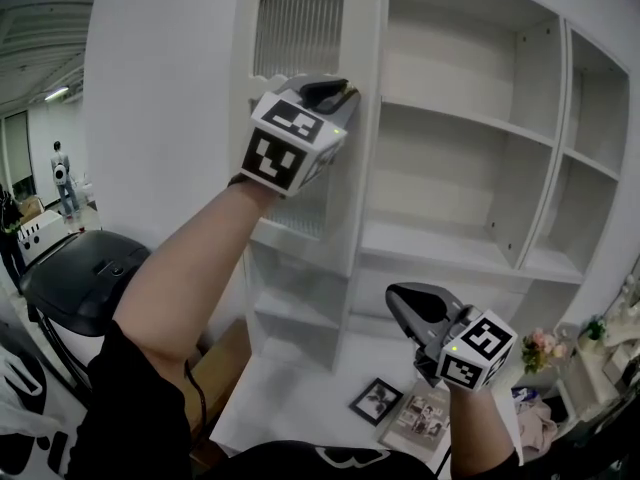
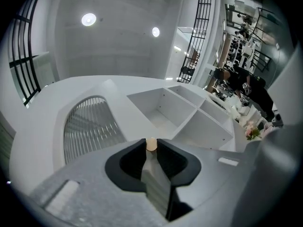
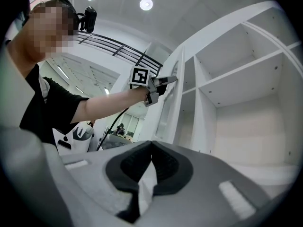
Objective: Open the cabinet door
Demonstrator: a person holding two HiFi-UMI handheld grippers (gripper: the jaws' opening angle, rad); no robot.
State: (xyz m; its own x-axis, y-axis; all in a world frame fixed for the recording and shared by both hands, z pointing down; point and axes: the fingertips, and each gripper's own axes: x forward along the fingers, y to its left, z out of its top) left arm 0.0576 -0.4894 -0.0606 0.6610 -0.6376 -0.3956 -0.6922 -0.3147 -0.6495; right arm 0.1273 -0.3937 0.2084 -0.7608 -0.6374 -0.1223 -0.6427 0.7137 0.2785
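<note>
The white cabinet [image 1: 470, 118] has open shelves, and its door [image 1: 300, 28] with an arched ribbed panel stands swung out to the left of them. My left gripper [image 1: 350, 93] is up at the door's free edge. In the left gripper view its jaws [image 2: 151, 145] are shut on a small beige knob [image 2: 151, 144] on the door [image 2: 90, 126]. The right gripper view shows the same gripper [image 3: 173, 79] at the door's edge [image 3: 170, 103]. My right gripper [image 1: 392, 293] hangs low in front of the bottom shelves, shut with nothing in it [image 3: 151, 143].
On the white surface below the cabinet lie a black picture frame [image 1: 377, 400] and a booklet [image 1: 422, 418]. Pink flowers [image 1: 540, 346] stand at the lower right. A black chair [image 1: 85, 268] sits left of the door. A person [image 1: 62, 173] stands far off at the left.
</note>
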